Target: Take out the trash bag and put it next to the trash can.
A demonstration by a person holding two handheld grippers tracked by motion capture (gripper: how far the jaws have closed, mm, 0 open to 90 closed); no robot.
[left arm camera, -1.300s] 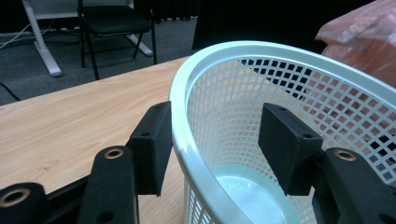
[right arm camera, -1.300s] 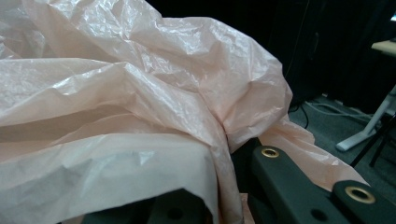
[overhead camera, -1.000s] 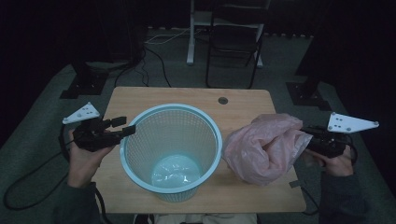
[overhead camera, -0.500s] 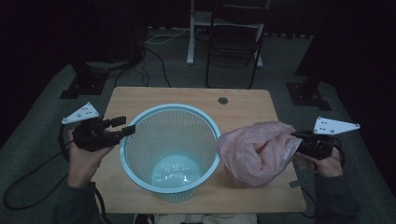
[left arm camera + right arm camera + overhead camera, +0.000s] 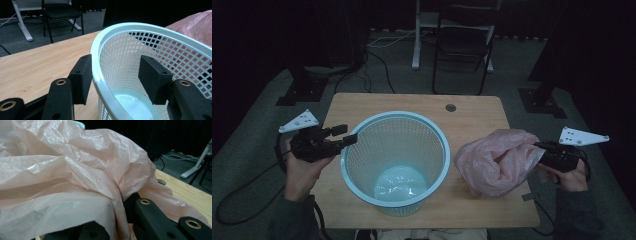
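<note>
A pale blue mesh basket stands upright in the middle of the wooden table. My left gripper is open at its left side, one jaw outside and one inside the rim; in the left gripper view, the gripper has its inner pad clear of the wall. A crumpled pink plastic bag lies on the table right of the basket. My right gripper is shut on the bag's right end, its fingertips buried in the folds. In the right gripper view, the bag covers most of the gripper.
A round cable hole sits near the table's far edge. A dark chair and a white desk leg stand on the floor beyond the table, with cables around them. A small scrap of tape lies near the front right corner.
My right hand has sunk a little with the bag, which has settled lower onto the table. The left hand and the basket have not moved.
</note>
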